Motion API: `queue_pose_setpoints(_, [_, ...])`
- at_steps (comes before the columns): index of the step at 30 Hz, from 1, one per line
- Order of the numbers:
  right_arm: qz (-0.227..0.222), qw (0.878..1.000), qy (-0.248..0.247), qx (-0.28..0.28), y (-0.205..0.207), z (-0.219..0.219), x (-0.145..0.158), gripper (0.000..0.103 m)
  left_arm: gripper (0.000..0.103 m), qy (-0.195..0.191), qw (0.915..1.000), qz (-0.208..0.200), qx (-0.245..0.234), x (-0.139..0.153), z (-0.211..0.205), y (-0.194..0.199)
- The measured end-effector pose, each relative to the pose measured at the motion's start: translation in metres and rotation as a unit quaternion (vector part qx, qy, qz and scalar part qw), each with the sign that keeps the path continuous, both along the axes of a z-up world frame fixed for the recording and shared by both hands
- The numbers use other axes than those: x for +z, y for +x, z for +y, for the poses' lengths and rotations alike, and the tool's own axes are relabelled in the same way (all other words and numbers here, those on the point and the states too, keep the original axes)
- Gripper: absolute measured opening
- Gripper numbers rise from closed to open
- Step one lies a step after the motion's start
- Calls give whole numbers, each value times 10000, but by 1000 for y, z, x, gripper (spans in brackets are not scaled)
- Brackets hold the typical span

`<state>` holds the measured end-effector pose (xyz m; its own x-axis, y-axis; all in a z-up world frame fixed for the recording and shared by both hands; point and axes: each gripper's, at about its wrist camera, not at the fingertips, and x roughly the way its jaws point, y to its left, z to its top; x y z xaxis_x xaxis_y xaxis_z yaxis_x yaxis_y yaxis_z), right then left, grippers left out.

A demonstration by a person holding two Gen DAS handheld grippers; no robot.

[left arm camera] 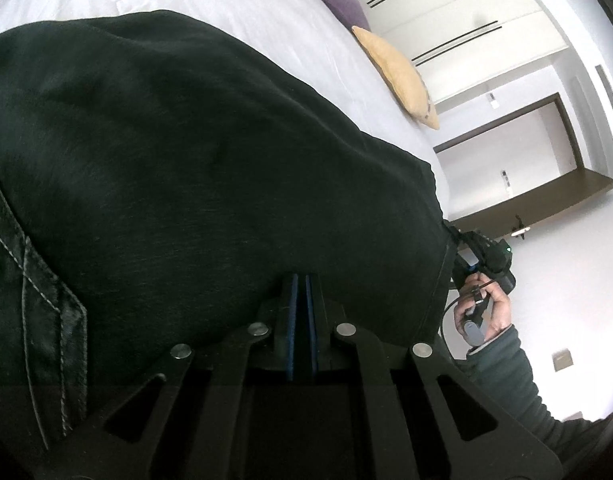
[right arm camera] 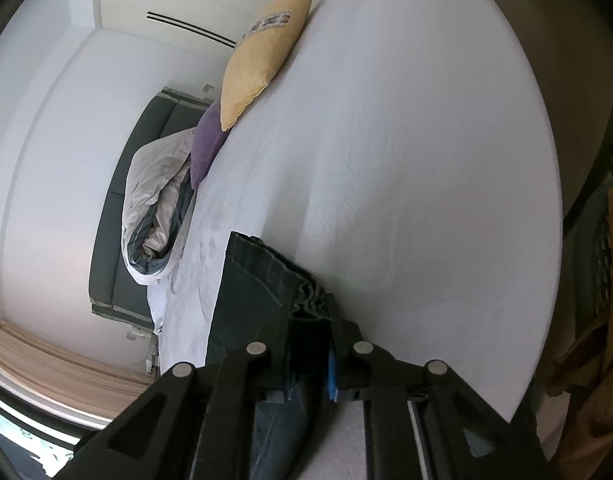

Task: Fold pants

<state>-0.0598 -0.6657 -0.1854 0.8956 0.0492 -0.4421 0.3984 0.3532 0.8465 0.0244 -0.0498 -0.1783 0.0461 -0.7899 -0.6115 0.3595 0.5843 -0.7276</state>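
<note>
pants (left arm camera: 194, 168) edge — both tools clamped | white bed (right arm camera: 406, 160) beyond

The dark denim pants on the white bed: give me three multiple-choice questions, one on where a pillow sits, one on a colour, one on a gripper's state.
1. Where is the mustard-yellow square pillow?
A. On the floor
B. On the white bed, next to the purple pillow
C. On top of the pants

2. What colour are the gripper's finger pads?
A. Blue
B. Red
C. Yellow

3. What is the right gripper doing?
A. Gaping over bare sheet
B. Holding a pillow
C. Clamped on the dark denim pants

Answers: 1 B, both pillows lie together at the bed's far edge. 2 A, blue strips line the fingers. 3 C, bunched denim sits between its fingers.
</note>
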Motion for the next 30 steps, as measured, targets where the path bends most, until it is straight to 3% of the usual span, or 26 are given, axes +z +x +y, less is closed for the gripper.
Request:
queue_pose_setpoints(6, [161, 9992, -364, -39, 4, 7, 13, 12, 5, -17, 10000, 21, 62, -1, 2, -7])
queue_pose_setpoints(9, [209, 9939, -1068, 202, 11, 28, 42, 12, 5, -40, 9999, 46, 94, -1, -2, -10])
queue_pose_setpoints(11, [218, 9804, -1831, 699, 23, 62, 69, 12, 5, -35, 9999, 50, 116, -2, -5, -10])
queue_pose_setpoints(13, [174, 9524, -2702, 1399, 36, 112, 93, 12, 5, -37, 9999, 46, 129, -2, -5, -11])
queue_pose_setpoints(15, [128, 9074, -3507, 2311, 44, 177, 104, 12, 5, -36, 9999, 53, 144, -1, -7, -11])
queue_pose_setpoints(17, [426, 8353, -4466, 3178, 50, 249, 92, 12, 5, -56, 9998, 70, 152, -1, -6, -10])
queue_pose_setpoints(19, [818, 7756, -5066, 3676, 53, 296, 64, 12, 5, -47, 9998, 94, 149, 0, -6, -9])
queue_pose_setpoints(21, [1050, 7392, -5551, 3667, 52, 319, 48, 12, 5, 72, 9999, 60, 134, 6, -8, -9])
queue_pose_setpoints(22, [1088, 7276, -5737, 3599, 51, 324, 45, 12, 5, 145, 9998, 10, 125, 9, -10, -9])
queue_pose_setpoints(24, [1052, 7357, -5686, 3526, 52, 321, 49, 12, 7, 296, 9994, -129, 117, 18, -17, -10])
queue_pose_setpoints(26, [1030, 7276, -5837, 3453, 50, 321, 53, 12, 26, 234, 9996, -11, 173, 25, -24, -8])
queue_pose_setpoints(28, [947, 7162, -6033, 3378, 44, 326, 59, 12, 84, -202, 9992, 192, 276, 32, -27, -3])
queue_pose_setpoints(30, [820, 7107, -6155, 3306, 38, 337, 69, 12, 98, -330, 9981, 264, 449, 40, -32, 2])
